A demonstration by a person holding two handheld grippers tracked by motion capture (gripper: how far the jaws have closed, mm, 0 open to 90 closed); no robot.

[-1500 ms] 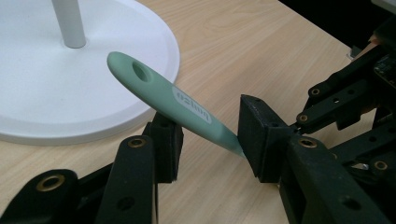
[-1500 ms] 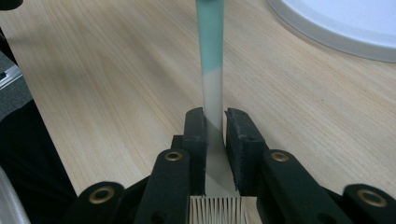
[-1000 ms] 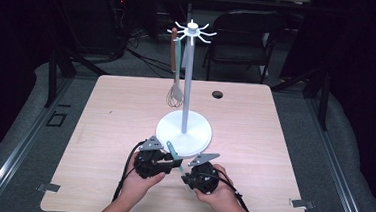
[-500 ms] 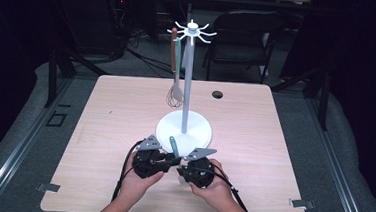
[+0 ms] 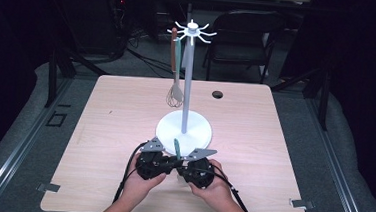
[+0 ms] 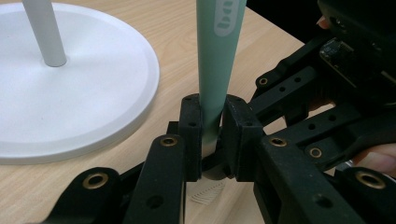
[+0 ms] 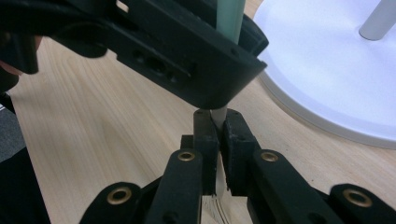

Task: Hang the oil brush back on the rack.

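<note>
The left gripper (image 5: 169, 161) sits near the front edge of the wooden table (image 5: 115, 121), held in the person's left hand (image 5: 140, 180). Its jaws have just been closing, and now they pinch the green handle (image 6: 215, 70) of a kitchen tool. A second ago these jaws stood wider, and the handle leaned more to one side. Now it stands almost straight up between the two grippers. In the left gripper view the handle rises from the black pads (image 6: 191, 135), which press on its thin lower end.

Just past the grippers is the round white base (image 5: 183, 130) of a tall rack. Its pole (image 5: 187, 81) goes up to a ring of hooks (image 5: 192, 32). A whisk (image 5: 175, 92) hangs from one hook, beyond the left gripper and well apart from it.

The right gripper (image 5: 186, 163), in the right hand (image 5: 215, 188), sits just beside the left one and touches it. Its jaws have closed a little more too. In the right gripper view they squeeze a thin pale part (image 7: 217, 116) of the same tool, lower down, under the left gripper's jaws. Both hands are in about the same spot as before.
</note>
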